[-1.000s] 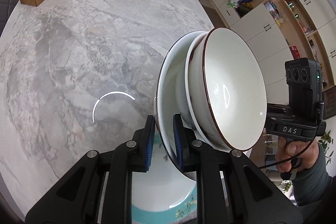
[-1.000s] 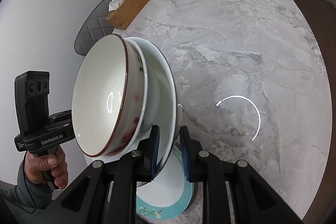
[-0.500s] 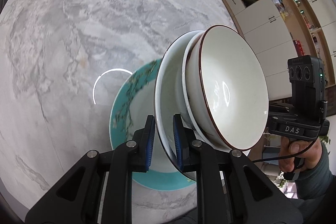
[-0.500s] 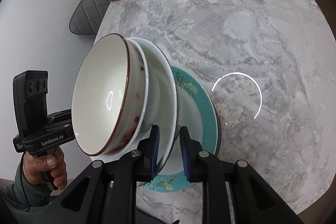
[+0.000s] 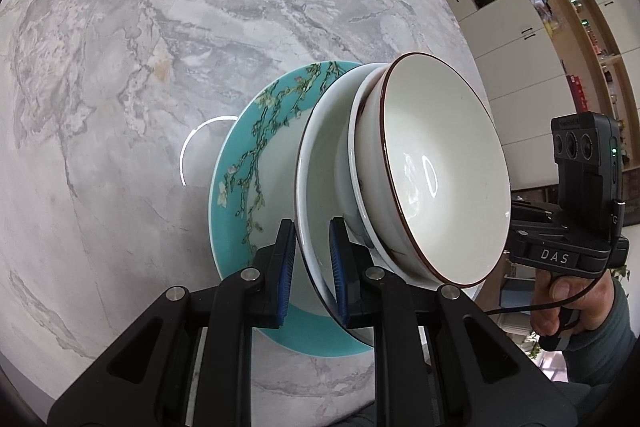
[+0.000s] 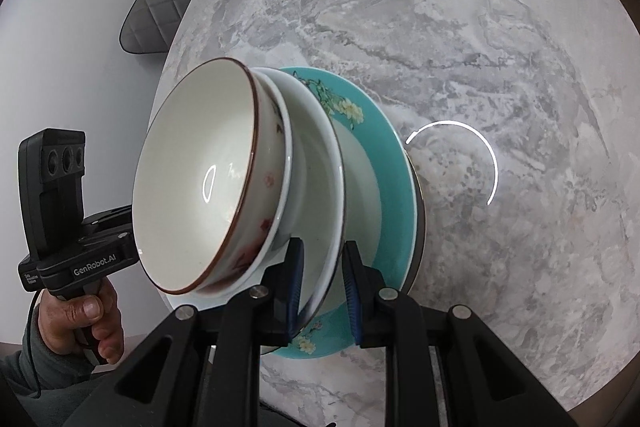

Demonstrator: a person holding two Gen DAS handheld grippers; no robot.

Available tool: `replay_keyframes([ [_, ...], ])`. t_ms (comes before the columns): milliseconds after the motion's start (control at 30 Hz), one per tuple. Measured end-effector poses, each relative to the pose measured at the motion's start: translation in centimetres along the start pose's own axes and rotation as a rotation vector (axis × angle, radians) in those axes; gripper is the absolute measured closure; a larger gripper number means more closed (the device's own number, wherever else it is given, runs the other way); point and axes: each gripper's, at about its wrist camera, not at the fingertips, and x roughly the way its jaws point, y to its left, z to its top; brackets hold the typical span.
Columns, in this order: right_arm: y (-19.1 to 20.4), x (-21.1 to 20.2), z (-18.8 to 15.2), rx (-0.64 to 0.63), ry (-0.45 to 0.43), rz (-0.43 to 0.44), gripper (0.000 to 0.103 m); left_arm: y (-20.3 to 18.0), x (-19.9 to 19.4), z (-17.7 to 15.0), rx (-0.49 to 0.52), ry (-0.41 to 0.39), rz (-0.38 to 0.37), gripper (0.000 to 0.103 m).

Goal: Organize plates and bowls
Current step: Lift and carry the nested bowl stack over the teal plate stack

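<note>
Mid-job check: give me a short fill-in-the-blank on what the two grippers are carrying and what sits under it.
1. Both grippers, left gripper and right gripper, clamp the rim of the white deep plate from ____ sides.
2. The white bowl with a ____ rim sits topmost in that plate.
3. Below lies a ____ floral plate on the grey marble table.

Missing words: opposite; brown; turquoise
</note>
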Motion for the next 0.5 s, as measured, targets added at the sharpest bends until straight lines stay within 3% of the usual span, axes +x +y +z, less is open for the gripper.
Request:
replay_keyframes([
  [500, -0.1, 0.6, 0.3, -0.044, -0.021, -0.037, 0.082, 0.4, 1.0, 0.1, -0.022, 0.014, 0.001, 0.088],
])
